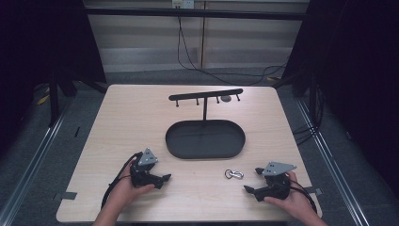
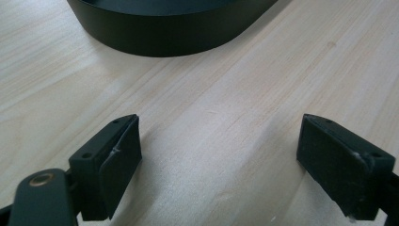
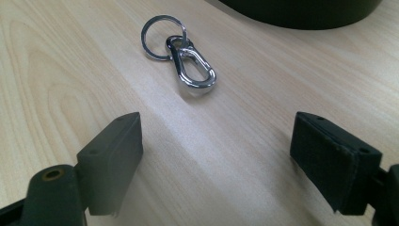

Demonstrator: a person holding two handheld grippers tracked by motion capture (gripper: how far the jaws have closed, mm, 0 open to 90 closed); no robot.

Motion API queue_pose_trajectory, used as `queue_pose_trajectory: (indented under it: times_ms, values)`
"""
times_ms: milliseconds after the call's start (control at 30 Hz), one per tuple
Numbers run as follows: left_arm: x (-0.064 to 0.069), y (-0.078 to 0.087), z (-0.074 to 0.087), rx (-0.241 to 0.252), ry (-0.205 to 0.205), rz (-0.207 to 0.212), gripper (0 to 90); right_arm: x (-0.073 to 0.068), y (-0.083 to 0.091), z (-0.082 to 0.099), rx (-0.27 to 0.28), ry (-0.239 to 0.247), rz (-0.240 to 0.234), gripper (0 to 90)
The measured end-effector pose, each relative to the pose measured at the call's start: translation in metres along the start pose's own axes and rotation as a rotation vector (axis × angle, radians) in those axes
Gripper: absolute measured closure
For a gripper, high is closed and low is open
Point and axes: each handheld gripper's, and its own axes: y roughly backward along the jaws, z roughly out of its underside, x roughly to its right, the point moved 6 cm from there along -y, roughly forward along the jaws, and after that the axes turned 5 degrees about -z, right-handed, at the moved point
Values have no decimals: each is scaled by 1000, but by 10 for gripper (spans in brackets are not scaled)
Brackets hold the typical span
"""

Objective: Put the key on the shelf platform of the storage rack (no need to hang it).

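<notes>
A silver carabiner clip on a key ring [image 1: 234, 174] [image 3: 184, 59] lies flat on the wooden table, just in front of the black oval tray [image 1: 205, 139]. My right gripper [image 1: 252, 180] [image 3: 219, 157] rests on the table a short way right of the clip, its jaws wide open and bare, pointing at it. Near the front left, my left gripper [image 1: 162, 180] [image 2: 219, 165] also sits open with nothing between its pads, aimed toward the tray's wall [image 2: 174, 33]. A black hook rack [image 1: 205, 95] rises on a post from the tray's far side.
The light wood table [image 1: 131, 122] ends close behind both hands at the front. Cables trail across the floor beyond the far edge, and dark frame posts stand at both sides.
</notes>
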Motion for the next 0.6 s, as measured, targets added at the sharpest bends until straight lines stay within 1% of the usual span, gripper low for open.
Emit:
queue_pose_trajectory:
  times_ms: [67,133,167,200,300,333,367,433,467,500,600]
  values:
    - [0,0,0,1,-1,-3,140,0,0,0,-2,-8,6,180]
    - [0,0,0,0,0,-1,140,-1,0,-3,-44,-19,12,210]
    - [0,0,0,0,-1,-1,140,-2,2,-6,-88,-36,17,245]
    - [0,0,0,0,-2,-3,140,-3,2,-8,-107,-41,12,257]
    - [0,0,0,0,-2,-3,140,-6,2,-14,-216,-51,-3,275]
    - [0,0,0,0,-2,-3,140,-8,1,-15,-252,-47,0,275]
    - [0,0,0,0,-2,-3,139,-10,1,-19,-287,-57,3,278]
    - [0,0,0,0,-2,-3,139,-10,0,-22,-282,-59,-5,285]
    - [0,0,0,0,-2,-3,140,-12,1,-25,-287,-82,-17,289]
    - [0,0,0,0,-2,-2,139,-12,0,-28,-283,-80,-19,301]
    - [0,0,0,0,-3,-2,139,-14,-1,-36,-315,-58,-3,322]
